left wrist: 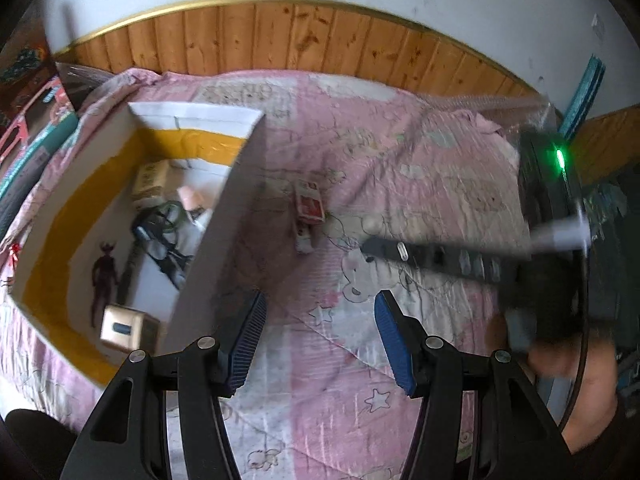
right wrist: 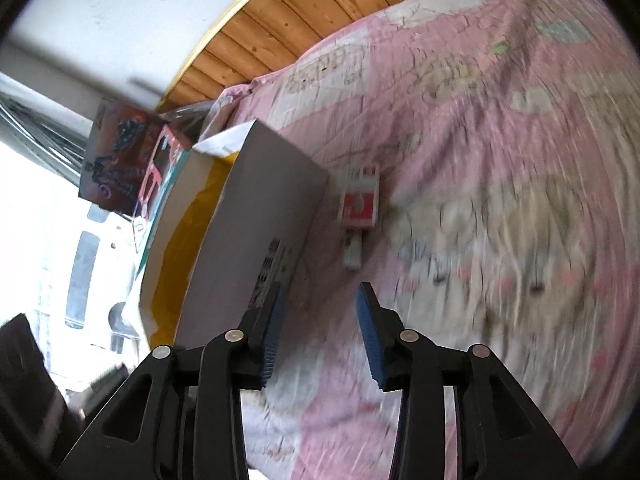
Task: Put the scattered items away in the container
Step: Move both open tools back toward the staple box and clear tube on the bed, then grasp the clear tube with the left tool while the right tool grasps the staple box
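A white cardboard box (left wrist: 218,216) with yellow tape inside lies on the pink bedspread, left of centre; the same box (right wrist: 256,216) shows in the right wrist view. Inside it lie a dark figurine (left wrist: 103,276), a gold box (left wrist: 126,328), a beige pack (left wrist: 150,180) and black glasses (left wrist: 160,240). A red-and-white card box (left wrist: 309,204) (right wrist: 359,200) and a small white item (left wrist: 304,238) (right wrist: 353,250) rest on the bed just right of the box. My left gripper (left wrist: 320,312) is open above the bedspread. My right gripper (right wrist: 320,300) is open, short of the white item; its body (left wrist: 432,258) appears blurred in the left wrist view.
The pink quilt (left wrist: 420,184) covers the bed up to a wooden panelled wall (left wrist: 304,40). Colourful toy boxes (right wrist: 120,160) stand behind the cardboard box at the bed's edge. A person's arm (left wrist: 576,392) is at the right. A bright window (right wrist: 48,208) lies left.
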### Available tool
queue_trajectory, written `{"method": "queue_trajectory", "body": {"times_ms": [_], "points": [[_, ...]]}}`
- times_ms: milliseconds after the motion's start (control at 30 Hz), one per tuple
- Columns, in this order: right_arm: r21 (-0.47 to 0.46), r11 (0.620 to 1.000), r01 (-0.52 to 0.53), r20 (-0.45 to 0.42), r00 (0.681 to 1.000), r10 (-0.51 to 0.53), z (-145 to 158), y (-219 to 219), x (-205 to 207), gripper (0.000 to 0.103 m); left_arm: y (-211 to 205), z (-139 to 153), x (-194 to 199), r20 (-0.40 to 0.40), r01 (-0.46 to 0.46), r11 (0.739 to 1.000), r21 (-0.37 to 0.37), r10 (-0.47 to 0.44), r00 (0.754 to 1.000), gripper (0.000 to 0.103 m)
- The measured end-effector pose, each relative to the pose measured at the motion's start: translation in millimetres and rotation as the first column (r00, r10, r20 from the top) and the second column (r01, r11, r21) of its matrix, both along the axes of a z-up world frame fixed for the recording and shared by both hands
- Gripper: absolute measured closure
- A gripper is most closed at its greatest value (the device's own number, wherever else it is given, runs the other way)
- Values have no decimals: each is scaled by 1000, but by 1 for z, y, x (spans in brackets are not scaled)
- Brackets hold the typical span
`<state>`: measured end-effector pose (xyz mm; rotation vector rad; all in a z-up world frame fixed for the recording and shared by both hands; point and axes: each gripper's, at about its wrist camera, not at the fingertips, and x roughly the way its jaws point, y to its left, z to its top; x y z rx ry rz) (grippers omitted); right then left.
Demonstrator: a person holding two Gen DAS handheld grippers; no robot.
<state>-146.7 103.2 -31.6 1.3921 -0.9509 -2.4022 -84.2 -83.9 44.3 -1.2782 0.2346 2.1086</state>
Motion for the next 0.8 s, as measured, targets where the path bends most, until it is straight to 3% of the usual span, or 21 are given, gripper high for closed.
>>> {"method": "queue_trajectory", "body": {"times_ms": [167, 300, 467, 600, 800], "points": [[-7, 999, -45, 50, 998, 45, -28, 6, -51, 59, 26, -27, -11, 33, 33, 999, -24, -33, 999, 45], [52, 996, -72, 86, 994, 67, -52, 5, -90, 52, 44, -50, -31, 75, 23, 999, -28, -21, 997, 45], [45, 990, -133, 124, 984, 127, -78, -2, -125, 51, 51, -69, -57, 100, -3, 1000, -23, 5, 995, 45], [97, 983, -157, 119, 982, 145, -83, -2, -125, 62, 55, -84, -76, 118, -26, 999, -19, 28, 993, 45], [126, 987, -102, 112, 990, 88, -72, 30, -89, 62, 66, -106, -94, 135, -48, 999, -15, 50, 990, 45]]}}
